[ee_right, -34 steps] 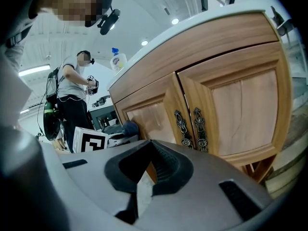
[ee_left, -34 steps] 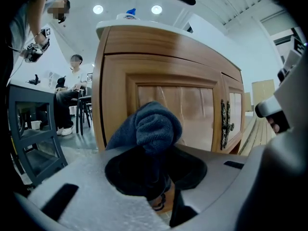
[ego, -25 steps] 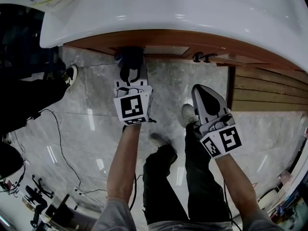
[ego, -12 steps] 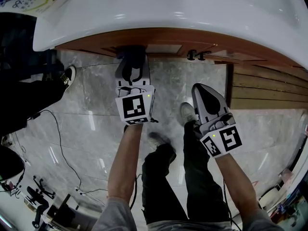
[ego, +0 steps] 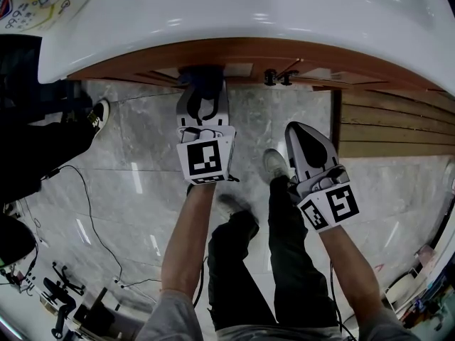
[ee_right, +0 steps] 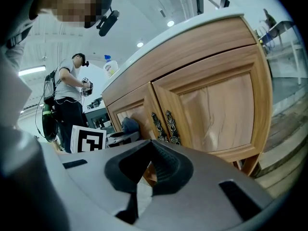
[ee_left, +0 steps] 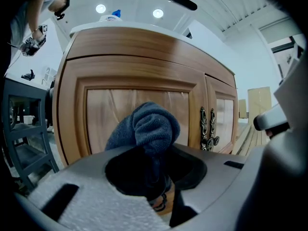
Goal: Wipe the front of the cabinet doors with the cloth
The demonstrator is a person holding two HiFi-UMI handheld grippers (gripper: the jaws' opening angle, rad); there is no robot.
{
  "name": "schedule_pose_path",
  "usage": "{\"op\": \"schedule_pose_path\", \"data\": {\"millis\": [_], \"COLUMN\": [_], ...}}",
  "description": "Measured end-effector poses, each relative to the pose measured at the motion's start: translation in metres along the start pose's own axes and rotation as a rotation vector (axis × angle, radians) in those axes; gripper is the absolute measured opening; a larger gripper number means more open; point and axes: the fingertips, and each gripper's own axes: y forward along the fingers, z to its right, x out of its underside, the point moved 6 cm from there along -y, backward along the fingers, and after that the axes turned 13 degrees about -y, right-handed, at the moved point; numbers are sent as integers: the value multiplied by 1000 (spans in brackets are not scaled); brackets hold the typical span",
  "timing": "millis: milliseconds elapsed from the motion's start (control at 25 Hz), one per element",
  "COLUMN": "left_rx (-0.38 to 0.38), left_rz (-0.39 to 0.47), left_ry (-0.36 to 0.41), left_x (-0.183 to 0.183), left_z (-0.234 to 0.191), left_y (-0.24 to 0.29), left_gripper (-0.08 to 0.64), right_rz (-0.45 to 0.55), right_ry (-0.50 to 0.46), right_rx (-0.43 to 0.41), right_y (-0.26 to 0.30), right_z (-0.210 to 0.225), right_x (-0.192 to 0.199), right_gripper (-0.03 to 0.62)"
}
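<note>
The left gripper (ego: 204,99) has its jaws clamped on a bunched blue-grey cloth (ee_left: 151,126), and the wad is up against the sunken panel of the left cabinet door (ee_left: 103,107), about mid-height and short of the 2 ornate handles (ee_left: 207,129). The right gripper (ego: 306,142) hangs back from the cabinet, above the floor, with its jaws closed together and nothing between them.

By my reckoning the wiping is under way on the left door. No damp streak or change in sheen shows on the wood, so how much of that panel is done I cannot tell. The door frame, the strip by the handles and the whole right door (ee_right: 219,105) look like work left to do.

The head view looks nearly straight down, so the white counter (ego: 284,13) overhangs and hides almost all of the door fronts. There the cloth is only a dark lump under the rim. The left gripper view shows the grip and the panel face-on. The right gripper view alone gives the side angle, with the cloth meeting the wood, plus a bottle (ee_right: 110,64) on the counter and another person (ee_right: 67,100) standing beyond.
</note>
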Motion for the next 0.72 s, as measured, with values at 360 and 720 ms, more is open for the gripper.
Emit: {"op": "schedule_pose_path", "data": {"millis": [360, 720], "left_rx": [57, 118], "left_rz": [-6, -15], "left_ry": [15, 5], "left_x": [4, 9], "left_z": [30, 66], "left_y": [9, 17], "left_gripper": [100, 100], "right_rz": [5, 2], "right_ry": [9, 21], "right_rx": [18, 43], "right_y": [-14, -29], "right_z": [13, 29], "right_x": [4, 8], "right_gripper": [9, 9]}}
